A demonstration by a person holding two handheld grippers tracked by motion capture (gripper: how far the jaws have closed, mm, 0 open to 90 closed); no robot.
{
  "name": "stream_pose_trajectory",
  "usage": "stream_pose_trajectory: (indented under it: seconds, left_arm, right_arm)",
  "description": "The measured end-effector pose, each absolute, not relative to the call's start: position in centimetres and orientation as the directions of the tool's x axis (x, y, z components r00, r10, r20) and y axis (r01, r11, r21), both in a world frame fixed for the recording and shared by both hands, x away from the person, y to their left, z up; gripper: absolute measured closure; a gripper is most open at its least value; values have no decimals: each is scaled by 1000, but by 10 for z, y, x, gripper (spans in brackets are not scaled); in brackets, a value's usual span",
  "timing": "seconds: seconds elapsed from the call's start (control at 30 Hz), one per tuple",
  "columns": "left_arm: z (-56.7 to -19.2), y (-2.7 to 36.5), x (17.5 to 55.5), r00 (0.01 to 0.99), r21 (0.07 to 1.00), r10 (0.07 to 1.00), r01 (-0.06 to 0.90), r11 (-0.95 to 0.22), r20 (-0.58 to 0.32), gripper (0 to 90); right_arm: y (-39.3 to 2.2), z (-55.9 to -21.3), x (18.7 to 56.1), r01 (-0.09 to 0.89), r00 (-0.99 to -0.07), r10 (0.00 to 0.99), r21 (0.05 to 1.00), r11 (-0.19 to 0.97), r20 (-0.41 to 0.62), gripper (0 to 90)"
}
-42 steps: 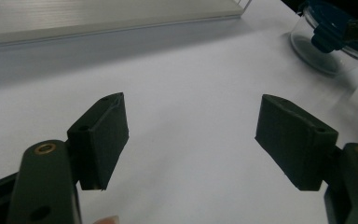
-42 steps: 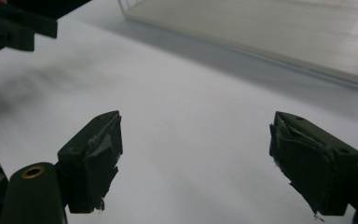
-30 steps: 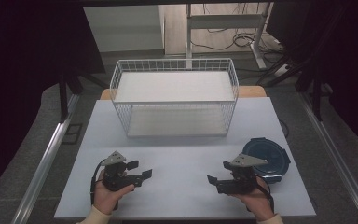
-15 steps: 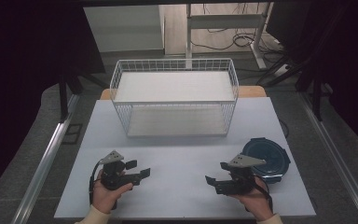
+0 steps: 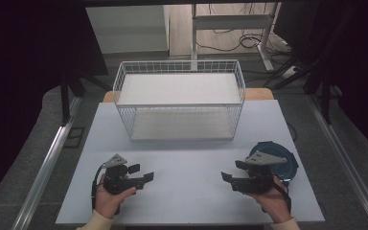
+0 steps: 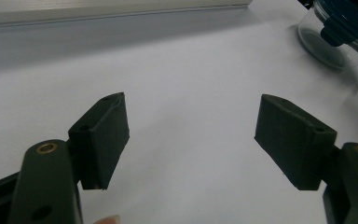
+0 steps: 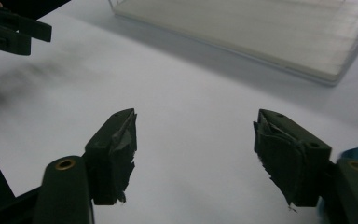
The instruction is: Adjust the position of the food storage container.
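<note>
My left gripper [image 5: 143,174] rests low at the front left of the white table [image 5: 187,158], held in a hand, jaws wide apart and pointing right. In the left gripper view the left gripper [image 6: 191,135] is open with bare table between its pads. My right gripper [image 5: 229,174] sits at the front right, pointing left, also open; the right gripper [image 7: 193,149] holds nothing and its pads look frayed. A round clear container with a blue lid [image 5: 279,160] stands just behind the right hand, also seen as the container [image 6: 335,35].
A white wire basket [image 5: 179,103] stands across the back middle of the table, its base [image 7: 261,32] showing in the right gripper view. The left gripper's jaws [image 7: 14,30] appear at that view's top left. The table's front edge lies close under both hands.
Both hands shifted only slightly; the right gripper crept a little to the left. Both stay open.
</note>
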State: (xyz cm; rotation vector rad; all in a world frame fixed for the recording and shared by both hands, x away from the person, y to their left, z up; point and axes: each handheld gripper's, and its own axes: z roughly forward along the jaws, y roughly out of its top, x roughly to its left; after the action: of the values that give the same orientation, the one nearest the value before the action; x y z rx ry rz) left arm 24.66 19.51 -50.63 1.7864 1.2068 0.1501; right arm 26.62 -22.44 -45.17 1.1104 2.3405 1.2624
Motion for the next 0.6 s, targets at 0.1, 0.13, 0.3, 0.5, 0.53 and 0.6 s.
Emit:
stream_pose_trajectory:
  seconds: [0.1, 0.13, 0.3, 0.5, 0.53, 0.6]
  left_arm:
    - [-506, 194, 246, 505, 748, 776, 661, -66, -378, 249]
    - [-506, 194, 246, 507, 749, 777, 659, -70, -374, 249]
    - [-506, 194, 246, 505, 749, 780, 658, -72, -369, 249]
    - [-506, 195, 247, 499, 750, 785, 659, -67, -368, 250]
    - [-506, 195, 247, 499, 749, 784, 659, -68, -368, 250]
    - [-507, 194, 247, 501, 748, 784, 659, -73, -365, 250]
  right_arm:
    - [-232, -441, 266, 493, -661, 744, 804, 332, 98, 333]
    - [-235, -438, 267, 486, -657, 749, 808, 332, 88, 342]
    - [-251, -422, 266, 476, -628, 777, 814, 333, 49, 369]
    - [-278, -411, 272, 511, -561, 825, 813, 279, 70, 383]
    - [-281, -411, 273, 518, -551, 831, 811, 272, 73, 383]
    - [-290, -409, 276, 533, -519, 851, 808, 250, 80, 400]
